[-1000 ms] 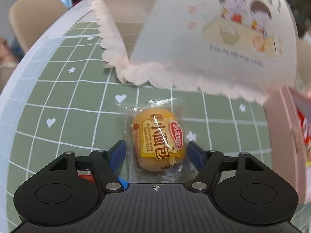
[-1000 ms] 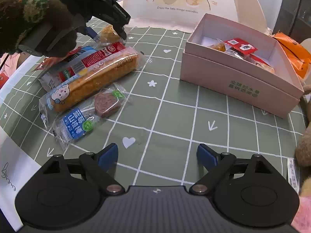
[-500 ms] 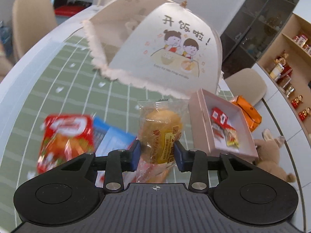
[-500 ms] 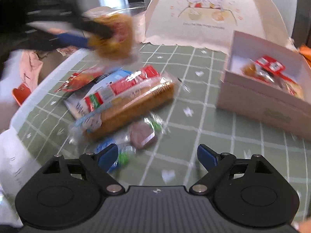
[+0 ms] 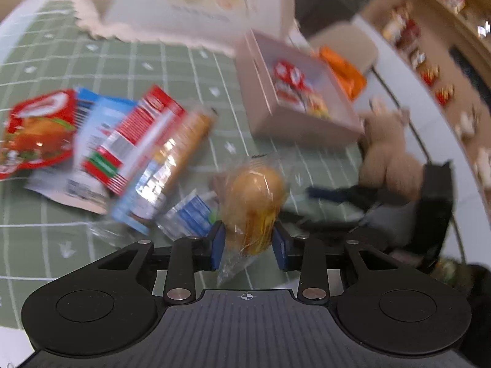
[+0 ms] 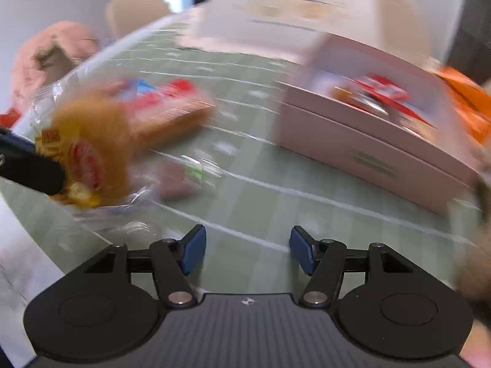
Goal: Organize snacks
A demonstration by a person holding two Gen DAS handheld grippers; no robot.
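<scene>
Between the blue fingers (image 5: 217, 244) of the left gripper (image 5: 249, 245) sits a small golden-brown round bun in a clear crinkled wrapper with yellow and red print (image 5: 254, 202). Both pads press its sides, having just closed on it, and its loose wrapper tail hangs below them. The bun is held clear of the green grid-patterned table (image 5: 36, 233), in front of the pile of packets and near the pink cardboard box (image 5: 270, 122).

In the pile lie a long orange-brown cake bar in a clear wrapper with a red label (image 5: 153, 153), a red crisp packet (image 5: 33, 135) at its far left, and a small blue-labelled clear packet (image 5: 193, 214) just beside the bun. The box stands open-topped with red-wrapped snacks (image 5: 288, 76) inside. A bare stretch of green table lies between the pile and the box's near wall. A tan plush toy (image 5: 386, 159) sits past the box's right corner, close to the table's curved edge.

The right gripper (image 6: 247, 250) points down over bare table, its fingers (image 6: 194, 250) half parted after narrowing, with nothing between them. In its blurred view the bun appears at the left, held above the pile.
</scene>
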